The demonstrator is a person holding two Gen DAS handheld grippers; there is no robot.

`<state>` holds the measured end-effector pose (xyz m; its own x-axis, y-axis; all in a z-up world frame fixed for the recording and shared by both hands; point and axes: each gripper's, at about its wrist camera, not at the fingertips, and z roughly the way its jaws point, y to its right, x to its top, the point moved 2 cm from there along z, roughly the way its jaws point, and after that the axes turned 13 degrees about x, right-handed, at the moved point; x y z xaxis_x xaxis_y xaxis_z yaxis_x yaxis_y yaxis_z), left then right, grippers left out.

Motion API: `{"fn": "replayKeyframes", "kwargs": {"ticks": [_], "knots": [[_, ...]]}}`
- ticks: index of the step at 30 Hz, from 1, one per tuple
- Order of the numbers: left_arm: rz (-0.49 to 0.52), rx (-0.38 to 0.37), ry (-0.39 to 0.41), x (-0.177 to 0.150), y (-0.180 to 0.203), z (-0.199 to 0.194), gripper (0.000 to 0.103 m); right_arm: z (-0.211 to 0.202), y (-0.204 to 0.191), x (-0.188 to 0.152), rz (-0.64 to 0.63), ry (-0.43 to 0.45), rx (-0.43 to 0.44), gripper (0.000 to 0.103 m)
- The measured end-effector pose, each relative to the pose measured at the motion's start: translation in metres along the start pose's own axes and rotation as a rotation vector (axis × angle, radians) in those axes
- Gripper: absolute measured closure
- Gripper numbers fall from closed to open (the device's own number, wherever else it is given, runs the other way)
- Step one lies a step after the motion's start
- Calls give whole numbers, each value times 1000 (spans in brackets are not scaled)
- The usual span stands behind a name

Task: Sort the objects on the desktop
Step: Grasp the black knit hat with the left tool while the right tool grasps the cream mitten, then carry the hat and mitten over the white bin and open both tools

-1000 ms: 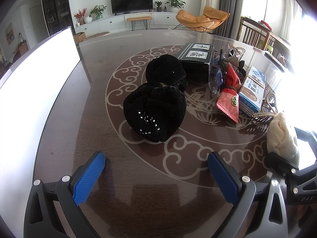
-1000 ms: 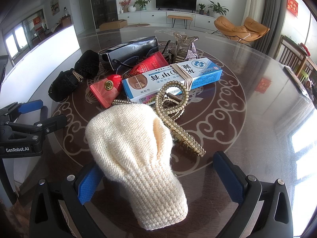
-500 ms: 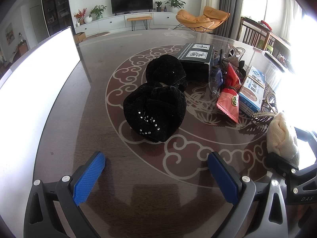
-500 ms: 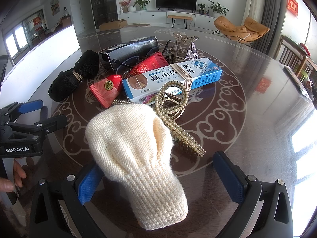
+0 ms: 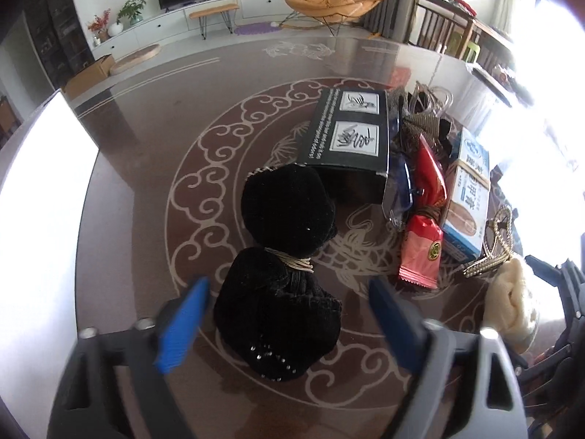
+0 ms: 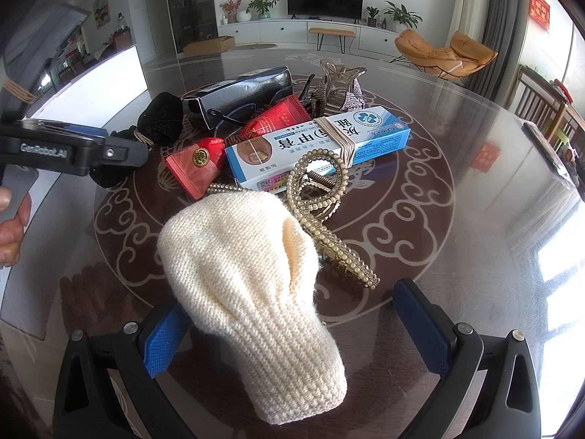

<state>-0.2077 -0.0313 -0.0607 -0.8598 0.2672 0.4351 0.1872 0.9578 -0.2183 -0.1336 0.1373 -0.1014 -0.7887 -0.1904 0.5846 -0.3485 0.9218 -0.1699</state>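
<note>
A black velvet bundle, tied at its waist with a tan band, lies on the dark patterned table. My left gripper reaches over its near half. The jaws are closing with the bundle between them, and a thin gap still shows at each blue pad. In the right wrist view a cream knitted piece lies between the wide-apart pads of my right gripper, which is open. The left pad sits close against the knit.
Behind the bundle lie a black box, red packets, a blue-and-white carton, a pearl hair claw and a rhinestone claw. A hand holds the left tool. A white panel borders the table's left.
My left gripper has moved forward over the black bundle, rolled a little, and its jaws have narrowed around it. The right gripper and the cream knit have not moved.
</note>
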Motion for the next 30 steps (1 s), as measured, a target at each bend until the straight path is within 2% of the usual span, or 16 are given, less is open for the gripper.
{"fn": "replayKeyframes", "kwargs": {"ticks": [2,6,7,10,12,14,16,17,18,19,22,24,27,30], "knots": [[19,5,38,1,4,-1,68,0,0,0,0,0,0,0],[-31,-18,76,-24,-1,-12,69,-1,1,0,5,4,13,0],[-46,-25,83,-37,-5,-17,69,-5,2,-2,13,14,41,0],[-92,-51,103,-82,-16,-35,69,-20,11,-6,62,24,199,0],[-128,-67,113,-107,-24,-45,69,-27,15,-4,92,23,258,0],[-171,-93,121,-123,-28,-54,69,-33,7,4,59,33,267,0],[-212,-127,130,-132,-32,-62,69,-28,-8,13,-6,2,258,0],[-223,-148,137,-134,-33,-68,69,-20,-18,16,-43,-50,248,3],[-229,-160,151,-136,-33,-76,69,-12,-24,16,-68,-107,202,35],[-230,-169,174,-137,-32,-85,69,-8,-25,13,-79,-153,135,54],[-246,-199,244,-144,-30,-122,69,-21,-20,5,-7,-150,120,54],[-280,-235,275,-151,-40,-142,69,-36,-18,-1,29,-132,143,55],[-342,-265,313,-159,-69,-167,69,-66,-28,3,69,-80,232,55],[-408,-220,346,-167,-118,-189,69,-87,-73,31,8,-32,333,55]]}}
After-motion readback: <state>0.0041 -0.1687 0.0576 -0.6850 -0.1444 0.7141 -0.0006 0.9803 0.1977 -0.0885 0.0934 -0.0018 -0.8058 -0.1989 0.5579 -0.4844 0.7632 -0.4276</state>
